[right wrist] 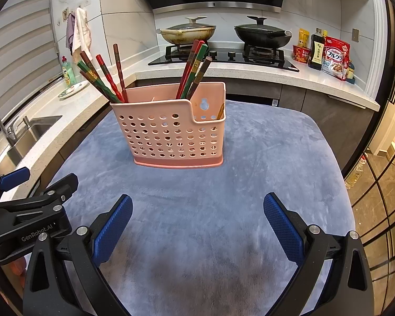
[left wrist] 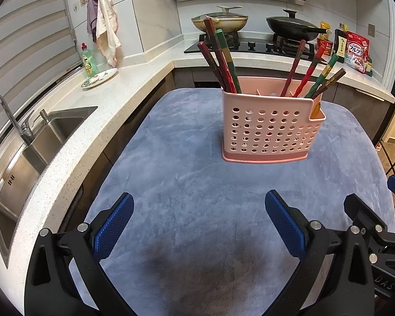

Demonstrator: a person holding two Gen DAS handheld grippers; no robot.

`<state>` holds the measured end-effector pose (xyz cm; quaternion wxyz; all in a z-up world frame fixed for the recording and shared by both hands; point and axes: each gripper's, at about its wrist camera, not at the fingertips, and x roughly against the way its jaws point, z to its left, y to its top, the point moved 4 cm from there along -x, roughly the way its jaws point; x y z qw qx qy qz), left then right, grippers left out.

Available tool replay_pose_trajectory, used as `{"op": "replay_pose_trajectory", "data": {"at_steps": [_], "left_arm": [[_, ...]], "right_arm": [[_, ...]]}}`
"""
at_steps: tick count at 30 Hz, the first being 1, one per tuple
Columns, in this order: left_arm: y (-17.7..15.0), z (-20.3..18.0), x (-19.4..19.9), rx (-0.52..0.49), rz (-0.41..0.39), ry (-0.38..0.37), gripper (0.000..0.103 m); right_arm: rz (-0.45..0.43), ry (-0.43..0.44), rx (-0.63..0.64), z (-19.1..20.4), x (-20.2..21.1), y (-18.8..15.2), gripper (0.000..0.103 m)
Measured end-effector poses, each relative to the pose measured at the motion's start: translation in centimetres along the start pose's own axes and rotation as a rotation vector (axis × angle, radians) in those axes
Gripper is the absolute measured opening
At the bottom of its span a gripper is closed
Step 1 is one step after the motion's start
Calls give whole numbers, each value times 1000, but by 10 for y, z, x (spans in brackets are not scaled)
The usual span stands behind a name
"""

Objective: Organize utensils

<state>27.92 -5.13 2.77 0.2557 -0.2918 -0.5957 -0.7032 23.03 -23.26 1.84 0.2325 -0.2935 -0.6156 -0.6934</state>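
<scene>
Both sets of jaws stand spread wide and hold nothing: our left gripper (left wrist: 199, 218) and our right gripper (right wrist: 198, 220) hover low over the blue cloth (left wrist: 187, 179) that covers the table, with bare cloth between their blue pads. Ahead of us the pink basket (right wrist: 172, 134) stands upright on the cloth, well apart from both grippers. Chopsticks (right wrist: 106, 79) lean out of it in two bunches, one at each end of the main compartment; a lower side pocket shows something yellowish we cannot make out. Beyond the table we see a sink (left wrist: 34, 152) on the left and two lidded pans (right wrist: 189, 31) on the stove.
</scene>
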Motion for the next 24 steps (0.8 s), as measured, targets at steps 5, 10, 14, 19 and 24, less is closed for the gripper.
{"op": "replay_pose_trajectory", "data": {"at_steps": [5,10,14,19,24], "left_arm": [[1,0,-1,-1,-1,2,95],[3,-2,-2,-7,-2,3,95],[3,-3,-2,-7,-2,3,95],[4,-4,-4,-10,-7,5,95],[6,-6,-8,-23,-8,-10,95]], "right_arm": [[2,1,0,-2,-3,1,96],[3,1,-1,-2,-3,1,96],[3,2,-3,-2,-4,2,96],[2,0,-4,-4,-8,4,96],[-1,-6,-5,-5,-12,5,96]]}}
